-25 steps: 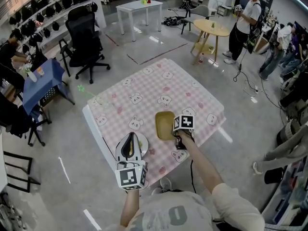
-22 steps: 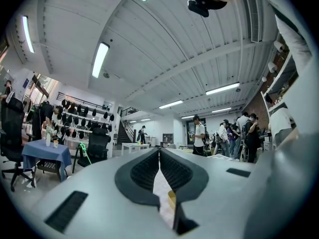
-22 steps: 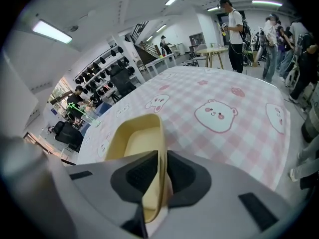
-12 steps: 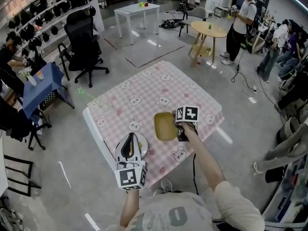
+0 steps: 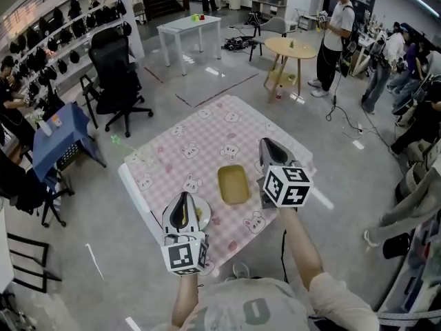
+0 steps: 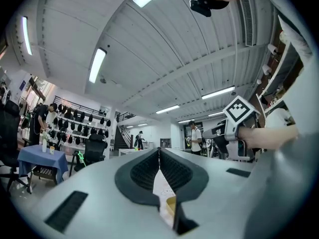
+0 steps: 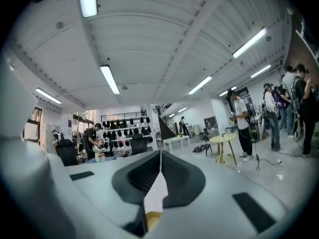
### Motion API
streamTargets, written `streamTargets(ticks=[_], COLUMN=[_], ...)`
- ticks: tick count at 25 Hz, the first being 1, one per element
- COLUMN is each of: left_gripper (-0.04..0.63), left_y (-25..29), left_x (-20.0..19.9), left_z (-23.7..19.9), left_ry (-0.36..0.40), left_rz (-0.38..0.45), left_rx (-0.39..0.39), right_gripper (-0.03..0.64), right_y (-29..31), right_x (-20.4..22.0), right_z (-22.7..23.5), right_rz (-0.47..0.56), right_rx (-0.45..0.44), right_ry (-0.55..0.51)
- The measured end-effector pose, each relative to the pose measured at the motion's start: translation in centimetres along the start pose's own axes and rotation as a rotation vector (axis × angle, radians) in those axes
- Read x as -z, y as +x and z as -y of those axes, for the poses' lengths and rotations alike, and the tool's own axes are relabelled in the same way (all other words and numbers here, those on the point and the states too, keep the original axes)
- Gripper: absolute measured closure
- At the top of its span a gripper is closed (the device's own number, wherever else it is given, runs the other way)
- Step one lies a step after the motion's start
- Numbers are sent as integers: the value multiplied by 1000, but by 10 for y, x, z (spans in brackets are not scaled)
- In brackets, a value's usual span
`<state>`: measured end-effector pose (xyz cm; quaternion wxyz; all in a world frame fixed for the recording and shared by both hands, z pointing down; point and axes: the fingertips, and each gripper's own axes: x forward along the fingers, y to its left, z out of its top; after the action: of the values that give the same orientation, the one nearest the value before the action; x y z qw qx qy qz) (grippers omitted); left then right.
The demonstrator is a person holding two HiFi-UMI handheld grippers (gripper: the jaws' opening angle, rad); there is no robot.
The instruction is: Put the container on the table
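The yellow rectangular container (image 5: pixel 233 183) lies flat on the pink checked tablecloth (image 5: pixel 207 133), with nothing holding it. My right gripper (image 5: pixel 267 144) is lifted well above the table, to the right of the container and pointing level. Its jaws are closing and meet at the tips (image 7: pixel 160 156), with nothing between them. My left gripper (image 5: pixel 185 198) is shut and empty, hovering over a white plate (image 5: pixel 203 209) at the container's left. Its jaws (image 6: pixel 159 151) meet too. Slivers of the container (image 6: pixel 171 203) show under the jaws in both gripper views.
The table's near edge (image 5: pixel 227 254) is just ahead of the person's body. A black office chair (image 5: pixel 117 67), a blue-covered table (image 5: pixel 58 133), a white table (image 5: pixel 182 26) and a round wooden table (image 5: pixel 295 47) stand around it. Several people are at the right (image 5: pixel 406 67).
My right gripper has left the container's right rim, risen high and tipped from pointing down to level. The container stays on the cloth. The left gripper rose slightly.
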<state>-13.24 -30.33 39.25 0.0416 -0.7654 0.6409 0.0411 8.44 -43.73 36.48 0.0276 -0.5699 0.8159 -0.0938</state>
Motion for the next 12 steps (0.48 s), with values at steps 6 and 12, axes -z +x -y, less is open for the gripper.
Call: streamTargets(ticks=[6,12], left_gripper=[566,566], left_y=[-10,-16], left_x=[-5,-5], left_z=[8,11], left_ry=[4,13], left_rz=[17,20], left_rx=[13,22], right_gripper=[586,586], right_y=[-74,-114], right_x=[13,71], right_z=[-29,-41], right_rz=[114,53], right_rx=[2,11], right_ry=[-119,-81])
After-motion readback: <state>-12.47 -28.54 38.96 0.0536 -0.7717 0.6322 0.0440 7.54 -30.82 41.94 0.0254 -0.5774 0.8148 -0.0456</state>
